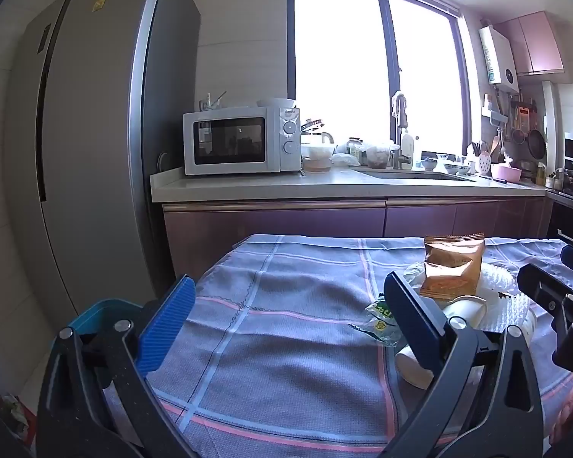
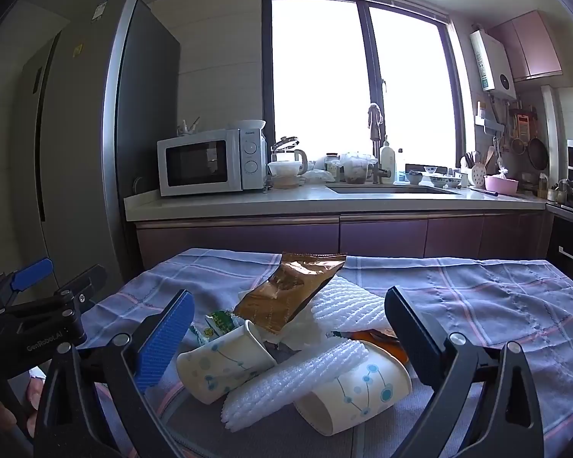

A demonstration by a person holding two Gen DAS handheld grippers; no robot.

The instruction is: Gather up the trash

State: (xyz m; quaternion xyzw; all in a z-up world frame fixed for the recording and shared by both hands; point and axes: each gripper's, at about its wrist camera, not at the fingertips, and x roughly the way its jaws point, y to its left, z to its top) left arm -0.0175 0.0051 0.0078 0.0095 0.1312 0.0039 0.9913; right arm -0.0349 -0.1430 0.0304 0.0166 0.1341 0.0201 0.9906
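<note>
Both claws gape over plaid tablecloth (image 2: 477,290) — kitchen counter (image 2: 324,200) beyond.

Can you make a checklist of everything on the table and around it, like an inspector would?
Surface: checked tablecloth covers the table.
Job's things: gold wrapper, green wrapper, two paper cups on their sides, white foam nets, all piled together.
Clutter: teal bin at the table's left.
Grippers: left gripper and right gripper open, holding nothing.
Cables: nothing seen.
Surroundings: microwave, sink, fridge, bright window.
</note>
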